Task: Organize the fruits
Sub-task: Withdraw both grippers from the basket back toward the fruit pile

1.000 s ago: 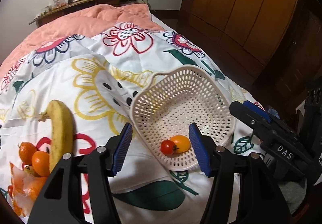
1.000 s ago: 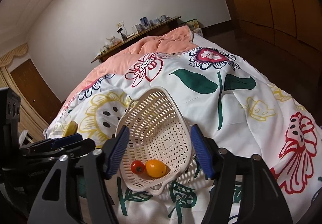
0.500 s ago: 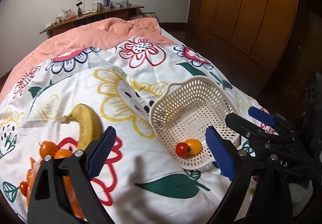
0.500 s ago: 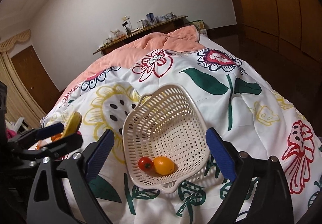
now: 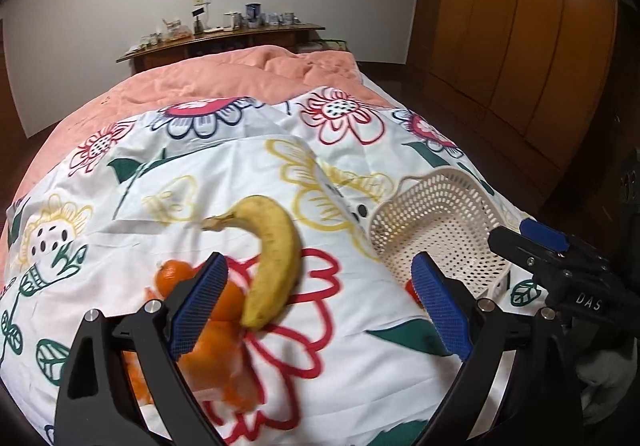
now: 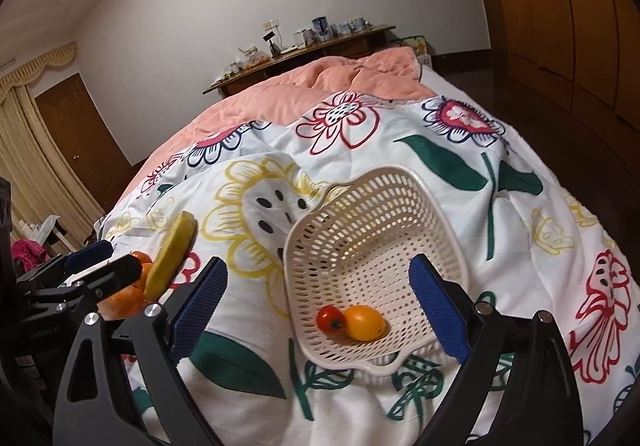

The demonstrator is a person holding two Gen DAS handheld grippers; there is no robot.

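Observation:
A yellow banana point(image 5: 272, 254) lies on the flowered bedspread, its lower end over a pile of oranges point(image 5: 172, 274) in thin orange wrapping. My left gripper point(image 5: 318, 266) hovers open just short of the banana and holds nothing. To the right stands the white perforated basket point(image 5: 440, 221). In the right wrist view the basket point(image 6: 320, 246) holds a red tomato point(image 6: 329, 318) and a yellow-orange fruit point(image 6: 365, 322). My right gripper point(image 6: 318, 266) hangs open in front of the basket, empty. The banana point(image 6: 172, 254) and the left gripper point(image 6: 96, 262) show at the left.
The bedspread point(image 5: 200, 205) is soft and creased, with a pink blanket point(image 5: 240, 77) beyond it. A wooden shelf point(image 5: 224, 37) of small items runs along the far wall. Wooden wardrobe doors point(image 5: 520, 25) stand to the right, a door point(image 6: 76, 133) and curtain to the left.
Both grippers' jaws have spread wide. The left view has swung from the basket to the banana and oranges. The right gripper has drawn back slightly from the basket.

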